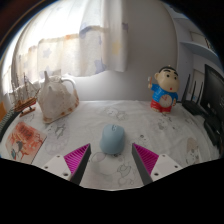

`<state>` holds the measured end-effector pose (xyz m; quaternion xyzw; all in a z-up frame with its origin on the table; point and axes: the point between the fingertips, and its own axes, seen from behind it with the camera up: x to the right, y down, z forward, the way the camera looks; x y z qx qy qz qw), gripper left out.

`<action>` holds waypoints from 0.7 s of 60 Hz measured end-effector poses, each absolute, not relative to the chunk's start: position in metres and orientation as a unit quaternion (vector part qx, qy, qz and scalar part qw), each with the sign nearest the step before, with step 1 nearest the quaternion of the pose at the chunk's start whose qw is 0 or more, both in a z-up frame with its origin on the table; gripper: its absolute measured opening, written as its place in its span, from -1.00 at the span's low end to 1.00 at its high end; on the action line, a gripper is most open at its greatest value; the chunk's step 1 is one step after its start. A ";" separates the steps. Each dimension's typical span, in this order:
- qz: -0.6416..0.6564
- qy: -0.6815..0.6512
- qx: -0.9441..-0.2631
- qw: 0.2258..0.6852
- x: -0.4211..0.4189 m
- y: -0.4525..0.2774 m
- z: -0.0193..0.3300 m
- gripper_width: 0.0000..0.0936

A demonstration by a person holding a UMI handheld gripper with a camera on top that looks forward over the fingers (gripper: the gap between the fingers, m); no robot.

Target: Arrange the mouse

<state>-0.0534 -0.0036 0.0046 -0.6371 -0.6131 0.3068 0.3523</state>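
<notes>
Gripper: your gripper [111,162] has its two fingers spread apart, with nothing clamped between them.
Pads: the pink pad on the left finger [77,157] and the one on the right finger [146,156] face each other across a wide gap.
Mouse: the pale blue mouse [112,139] lies flat on the table, just ahead of your fingertips and in line with the gap; neither pad touches it, and bare cloth shows at either side.
Table: the table [135,125] under it wears a light cloth with a faint scattered pattern.
Paper: to your left, beside the left finger, a printed sheet [25,141] with reddish artwork lies flat; what it shows is too small to tell.
Bag: beyond the sheet, a white bag [56,100] with a pinkish handle stands upright, well apart from the mouse.
Rack: left of the bag stands what looks like a small wooden rack [21,95], though it may be something else.
Figure: far right, beyond the mouse, a cartoon boy figure [163,90] in red and blue stands upright.
Screen: a dark screen [210,95] sits just right of the figure.
Curtain: a white curtain [95,40] hangs behind the table.
</notes>
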 end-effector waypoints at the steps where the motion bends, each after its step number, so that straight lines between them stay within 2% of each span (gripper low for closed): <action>1: 0.305 -0.613 -0.636 0.355 -0.058 -0.002 0.002 0.83; 13: 0.303 -0.612 -0.638 0.356 -0.099 0.004 -0.013 0.82; 31: 0.310 -0.616 -0.640 0.337 -0.117 -0.003 -0.015 0.77; 32: 0.312 -0.617 -0.641 0.334 -0.117 -0.004 -0.016 0.72; 33: 0.314 -0.618 -0.641 0.330 -0.117 -0.006 -0.016 0.56; 35: 0.313 -0.621 -0.640 0.328 -0.117 -0.004 -0.014 -0.05; 42: 0.289 -0.624 -0.622 0.375 -0.119 0.005 0.007 -0.15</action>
